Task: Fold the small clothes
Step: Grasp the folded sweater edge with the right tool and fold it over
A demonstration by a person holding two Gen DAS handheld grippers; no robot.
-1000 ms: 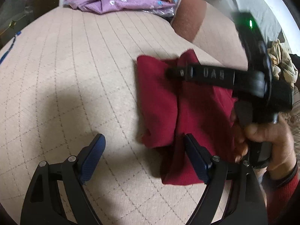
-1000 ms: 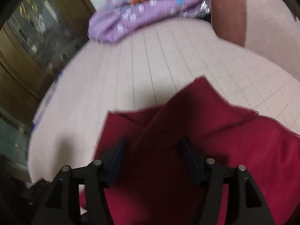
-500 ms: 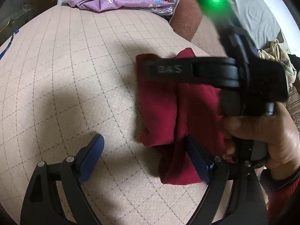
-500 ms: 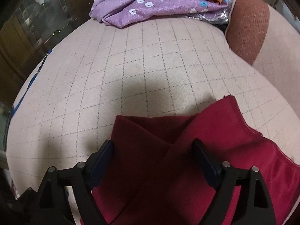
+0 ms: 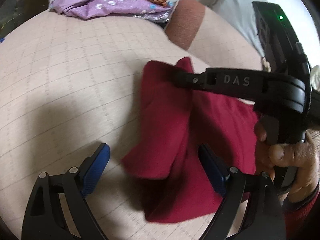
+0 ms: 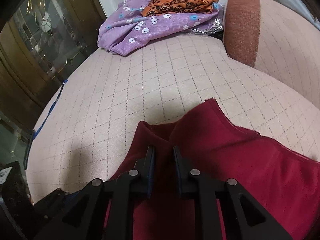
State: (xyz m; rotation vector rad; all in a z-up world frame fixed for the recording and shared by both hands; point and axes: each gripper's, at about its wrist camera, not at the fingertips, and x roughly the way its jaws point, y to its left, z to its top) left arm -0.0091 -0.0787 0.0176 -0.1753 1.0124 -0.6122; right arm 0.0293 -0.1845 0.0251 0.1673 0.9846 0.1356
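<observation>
Both cams sit low and close over the red cloth (image 5: 176, 124), facing across the sofa seat (image 6: 160, 80). They share the cloth (image 6: 240, 160) and the purple pile (image 6: 144, 28) at the far end; the left one also catches the right gripper (image 5: 172, 76) from the side.

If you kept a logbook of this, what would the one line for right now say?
step: folding | left gripper: open, over red cloth's near edge | right gripper: nearly shut, pinching a fold of red cloth | surface: checked cushion

red garment (image 6: 230, 160): soft matt cloth | sofa (image 6: 160, 84): rough woven fabric | right tool (image 6: 163, 160): matt black plastic
</observation>
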